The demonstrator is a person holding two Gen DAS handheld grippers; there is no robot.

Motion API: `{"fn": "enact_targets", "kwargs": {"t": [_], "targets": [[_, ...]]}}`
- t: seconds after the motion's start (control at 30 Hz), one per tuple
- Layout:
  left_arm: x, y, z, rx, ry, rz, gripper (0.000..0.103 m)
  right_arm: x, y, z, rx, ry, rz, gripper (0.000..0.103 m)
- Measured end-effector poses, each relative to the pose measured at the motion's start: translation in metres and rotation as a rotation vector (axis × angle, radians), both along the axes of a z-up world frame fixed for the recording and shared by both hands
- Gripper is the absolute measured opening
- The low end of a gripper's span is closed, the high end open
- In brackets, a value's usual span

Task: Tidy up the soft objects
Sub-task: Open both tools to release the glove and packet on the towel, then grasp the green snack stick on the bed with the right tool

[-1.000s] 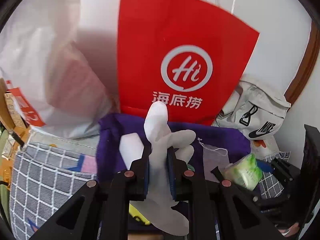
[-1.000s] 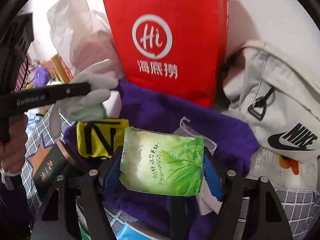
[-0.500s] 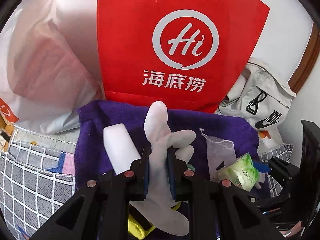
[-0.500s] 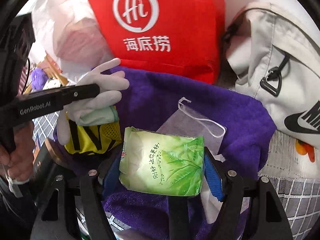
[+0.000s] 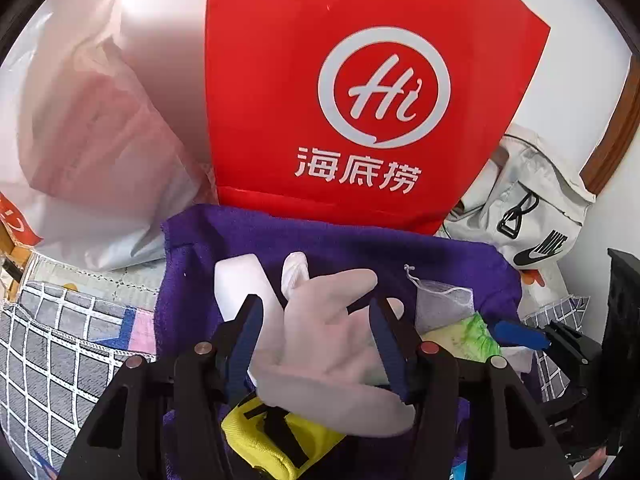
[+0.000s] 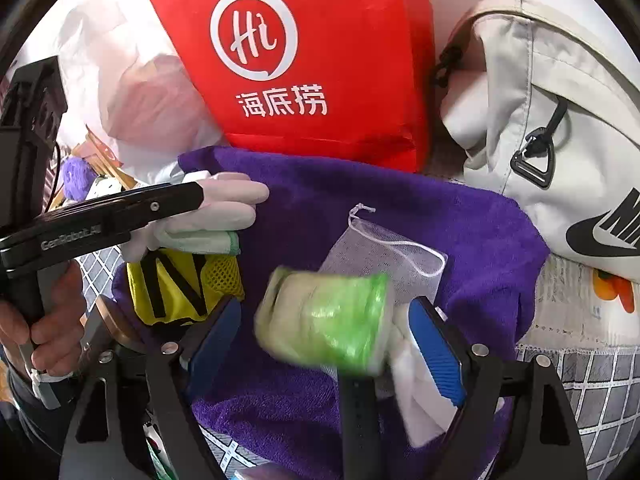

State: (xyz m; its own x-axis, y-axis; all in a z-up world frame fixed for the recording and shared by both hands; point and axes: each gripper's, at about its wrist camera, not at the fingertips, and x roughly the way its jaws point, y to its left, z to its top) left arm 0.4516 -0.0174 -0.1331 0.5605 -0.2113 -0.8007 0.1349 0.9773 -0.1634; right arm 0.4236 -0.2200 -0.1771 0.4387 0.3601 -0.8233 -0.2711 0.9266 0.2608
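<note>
left gripper [image 5: 316, 332]: jaws spread, limp white rubber glove [image 5: 328, 344] lying loose between them over the purple towel [image 5: 440, 256]. right gripper [image 6: 326, 334]: jaws spread, blurred green tissue pack [image 6: 324, 318] between them, contact unclear, near the white mesh drawstring pouch [image 6: 384, 252].

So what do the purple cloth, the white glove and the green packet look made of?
Purple cloth: terry-like towel fabric, fuzzy matte pile. White glove: thin, smooth, probably rubber or latex, limp and matte. Green packet: glossy plastic film, though blurred.
</note>
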Motion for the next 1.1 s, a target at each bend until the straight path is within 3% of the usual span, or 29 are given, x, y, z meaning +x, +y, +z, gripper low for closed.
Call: {"fn": "enact_targets", "kwargs": {"t": [0.2,0.33,0.43,0.6,0.8,0.93,1.1], "targets": [[-0.010,0.010,0.015,-0.009,-0.026,0.023,0.053,-0.004,-0.001,0.012,-0.023,-0.040,-0.019,0.086],[-0.026,0.015,0.019,-0.031,0.001,0.022,0.053,-0.018,0.006,0.034,-0.029,-0.097,0.007,0.086],[-0.045,0.022,0.026,-0.007,-0.004,0.038,0.053,-0.034,0.012,0.053,-0.020,-0.139,0.016,0.086],[-0.082,0.041,0.037,0.001,-0.008,0.075,0.053,-0.071,0.023,0.066,0.004,-0.134,0.042,0.086],[-0.132,0.069,0.038,0.008,-0.001,0.127,0.053,-0.128,0.052,0.052,-0.010,-0.087,0.169,0.081],[-0.169,0.087,0.038,0.015,-0.002,0.169,0.053,-0.168,0.075,0.039,-0.033,-0.074,0.313,0.081],[-0.207,0.108,0.026,0.012,0.014,0.223,0.053,-0.191,0.094,0.027,-0.072,-0.056,0.401,0.080]]}}
